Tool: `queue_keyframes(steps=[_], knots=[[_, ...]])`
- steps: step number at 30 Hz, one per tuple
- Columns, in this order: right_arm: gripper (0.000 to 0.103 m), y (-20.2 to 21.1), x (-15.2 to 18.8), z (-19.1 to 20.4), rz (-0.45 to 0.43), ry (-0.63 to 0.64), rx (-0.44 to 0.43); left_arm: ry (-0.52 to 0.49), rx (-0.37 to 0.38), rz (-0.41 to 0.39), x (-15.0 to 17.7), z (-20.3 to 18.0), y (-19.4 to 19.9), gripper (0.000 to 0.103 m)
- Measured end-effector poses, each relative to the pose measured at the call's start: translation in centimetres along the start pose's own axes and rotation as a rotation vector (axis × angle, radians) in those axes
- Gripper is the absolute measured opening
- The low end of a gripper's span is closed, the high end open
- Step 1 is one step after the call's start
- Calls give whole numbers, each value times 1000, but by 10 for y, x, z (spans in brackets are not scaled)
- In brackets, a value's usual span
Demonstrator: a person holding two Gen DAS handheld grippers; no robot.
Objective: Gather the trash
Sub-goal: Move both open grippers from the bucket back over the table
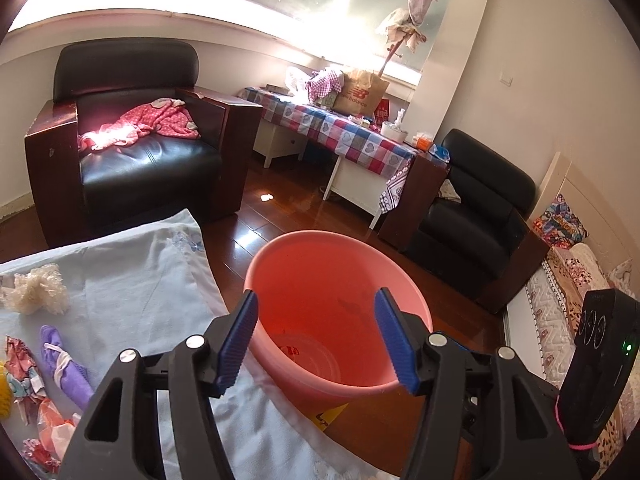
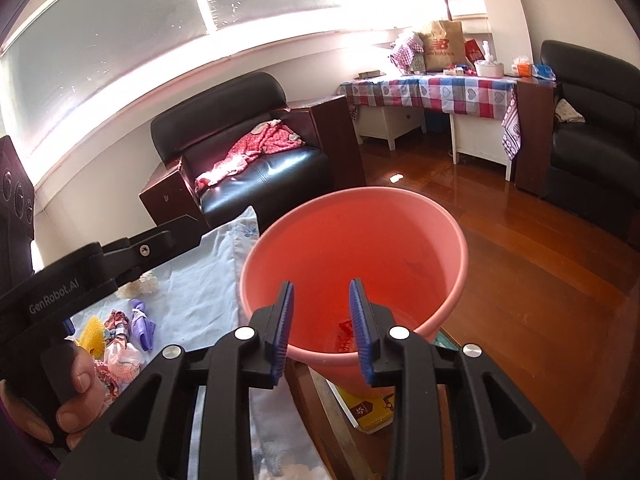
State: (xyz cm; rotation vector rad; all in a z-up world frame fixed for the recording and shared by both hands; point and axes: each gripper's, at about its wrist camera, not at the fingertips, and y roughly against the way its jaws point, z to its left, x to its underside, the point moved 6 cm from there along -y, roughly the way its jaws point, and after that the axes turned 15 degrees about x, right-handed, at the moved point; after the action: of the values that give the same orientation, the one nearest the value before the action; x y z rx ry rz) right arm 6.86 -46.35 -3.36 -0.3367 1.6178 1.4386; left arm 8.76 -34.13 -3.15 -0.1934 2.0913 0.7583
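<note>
1. Pink bin (image 2: pixel 356 248) is standing on the floor beside the cloth-covered table (image 1: pixel 132 280); the rigid wall looks light and easy to tip.
2. Left gripper (image 1: pixel 316 340) is hanging wide open and empty over the bin; right gripper (image 2: pixel 322 332) is gaping narrower, also empty.
3. Crumpled wrappers (image 1: pixel 24 364) and purple scrap (image 1: pixel 66 360) are lying on the cloth: probably light, soft, best pinched mid-bundle.
4. Pale fluffy wad (image 1: pixel 36 294) is lying apart, unobstructed.

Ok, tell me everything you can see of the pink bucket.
The pink bucket looks like smooth plastic, round, tapering downward, with a rolled rim. It stands upright and open beside the pale blue cloth, seemingly resting on a yellow printed item. Inside lie a clear lid-like piece and something red. Both claws, left and right, hover open above its near rim.
</note>
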Motion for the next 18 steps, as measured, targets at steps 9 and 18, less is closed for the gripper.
queue_keyframes(steps=[9, 18], knots=[[29, 20, 9, 37, -1, 77, -84, -5, -56, -39, 6, 5, 54, 62], [29, 23, 31, 101, 69, 194, -210, 10, -199, -69, 31, 41, 133, 63]])
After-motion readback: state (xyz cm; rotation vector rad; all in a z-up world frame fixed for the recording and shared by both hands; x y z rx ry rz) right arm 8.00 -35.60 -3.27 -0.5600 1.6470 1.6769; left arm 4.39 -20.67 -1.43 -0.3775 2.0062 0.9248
